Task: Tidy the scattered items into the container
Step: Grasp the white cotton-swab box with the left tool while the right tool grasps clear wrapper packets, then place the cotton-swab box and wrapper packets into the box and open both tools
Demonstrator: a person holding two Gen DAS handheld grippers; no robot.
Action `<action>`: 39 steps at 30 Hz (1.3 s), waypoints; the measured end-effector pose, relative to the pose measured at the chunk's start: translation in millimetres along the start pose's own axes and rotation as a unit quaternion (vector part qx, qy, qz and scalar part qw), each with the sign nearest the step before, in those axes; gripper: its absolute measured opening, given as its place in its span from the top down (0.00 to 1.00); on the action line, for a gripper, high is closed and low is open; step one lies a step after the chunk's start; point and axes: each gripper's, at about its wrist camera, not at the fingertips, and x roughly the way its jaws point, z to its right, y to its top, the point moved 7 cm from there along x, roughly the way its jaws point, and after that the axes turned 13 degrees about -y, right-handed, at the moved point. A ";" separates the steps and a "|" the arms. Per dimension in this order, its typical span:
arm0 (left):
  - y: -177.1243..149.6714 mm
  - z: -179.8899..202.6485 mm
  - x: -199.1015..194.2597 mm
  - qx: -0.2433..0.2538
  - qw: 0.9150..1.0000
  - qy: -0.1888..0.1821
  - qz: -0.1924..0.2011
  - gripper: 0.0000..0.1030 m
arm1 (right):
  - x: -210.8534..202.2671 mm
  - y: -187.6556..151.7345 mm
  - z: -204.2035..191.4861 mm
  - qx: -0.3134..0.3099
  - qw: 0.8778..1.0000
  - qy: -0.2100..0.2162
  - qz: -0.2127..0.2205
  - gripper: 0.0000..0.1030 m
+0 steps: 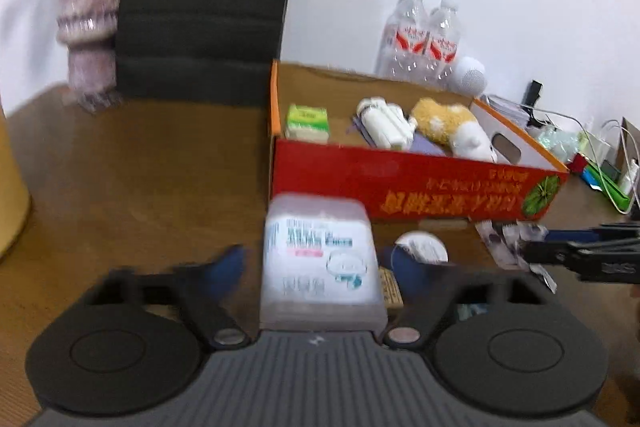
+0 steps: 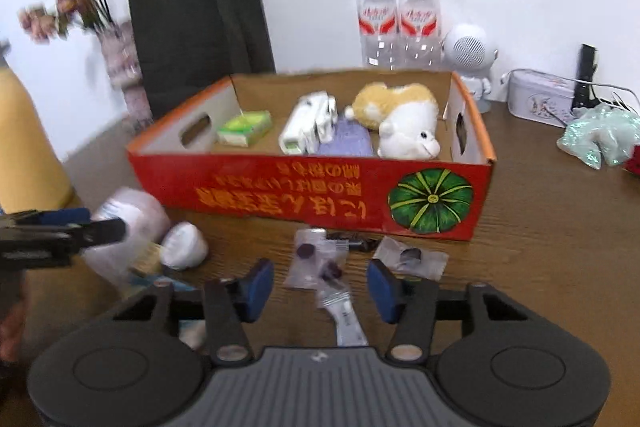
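Before red box (image 2: pixel 304 195): left hand-held gripper (image 1: pixel 316 267) straddles blurred wipes pack (image 1: pixel 320 259) (contact unclear); right hand-held gripper (image 2: pixel 320 287) apart over sachets (image 2: pixel 320 263).

Each hand-held gripper, left (image 1: pixel 316 267) and right (image 2: pixel 320 287), has a ribbed grey body between two round black discs, black finger arms on silver pivot screws, and blue padded fingertips (image 2: pixel 260 281).
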 end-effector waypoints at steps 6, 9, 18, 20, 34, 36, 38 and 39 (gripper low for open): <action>-2.4 -1.6 -1.8 0.009 1.000 0.011 0.004 0.35 | 13.2 -11.5 2.0 -0.005 1.000 -0.011 -0.004 0.81; -3.4 0.4 7.7 0.021 1.000 0.018 -0.011 0.35 | 18.6 -8.4 -1.1 -0.015 1.000 -0.007 0.004 0.80; 10.8 19.7 -32.7 0.046 0.997 0.028 0.051 0.36 | 7.3 0.4 -8.4 -0.009 0.999 -0.007 0.034 0.87; 13.8 27.0 -55.5 0.031 0.996 0.039 0.078 0.36 | -16.2 6.4 -8.0 -0.003 0.998 -0.010 0.069 0.87; 46.8 73.0 -83.5 -0.017 0.996 -0.032 0.087 0.36 | -111.9 -11.2 4.4 0.032 0.994 0.002 0.100 0.87; 85.9 69.6 -63.5 -0.021 0.996 -0.040 0.081 0.36 | -111.9 16.8 11.0 0.030 0.993 0.003 0.112 0.87; 122.8 61.6 -26.2 -0.040 0.997 -0.047 0.045 0.36 | -102.4 50.5 15.3 0.025 0.993 0.002 0.116 0.87; 136.8 56.4 -3.8 -0.059 0.997 -0.055 0.021 0.36 | -93.8 68.6 16.8 0.024 0.994 0.005 0.110 0.87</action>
